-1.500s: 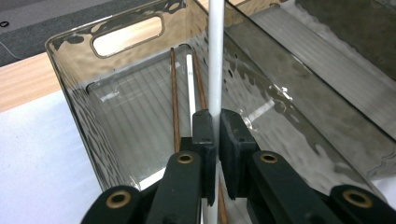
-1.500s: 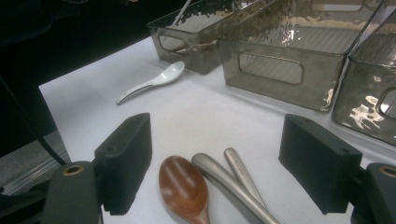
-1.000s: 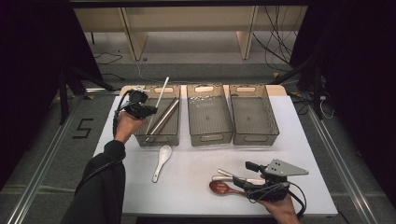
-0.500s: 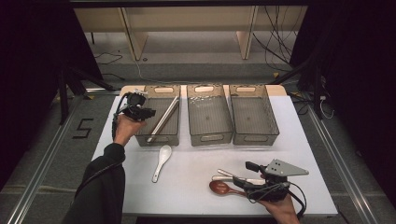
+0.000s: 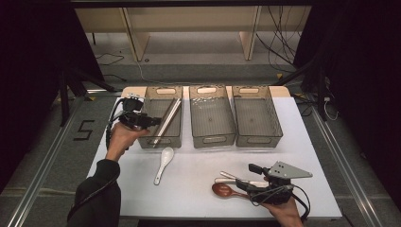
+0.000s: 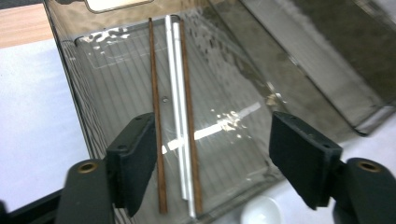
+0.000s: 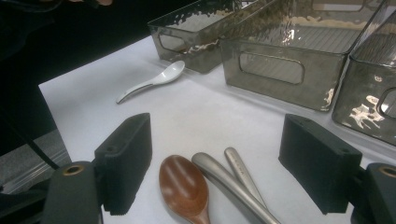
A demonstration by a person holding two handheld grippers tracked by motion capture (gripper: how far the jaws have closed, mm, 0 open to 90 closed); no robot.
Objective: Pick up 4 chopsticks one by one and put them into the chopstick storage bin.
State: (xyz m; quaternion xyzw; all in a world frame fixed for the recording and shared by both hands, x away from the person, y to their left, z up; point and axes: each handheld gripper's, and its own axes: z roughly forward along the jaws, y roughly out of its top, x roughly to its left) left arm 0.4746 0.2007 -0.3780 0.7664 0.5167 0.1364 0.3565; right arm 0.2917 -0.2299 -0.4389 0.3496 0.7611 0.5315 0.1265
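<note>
Sorting cutlery by kind seems to be the work in hand. At the table's left edge the left gripper hangs over the leftmost bin, its jaws just opened wide with nothing between them; below them the wooden chopsticks and metal chopsticks lie lengthwise on the bin floor, likely dropped in as a set. A white ceramic spoon lies just in front of that bin. The middle bin and right bin hold nothing. Near the front right edge the right gripper stands with jaws spread apart, unclamped, straddling a brown wooden spoon and two metal handles, probably next.
</note>
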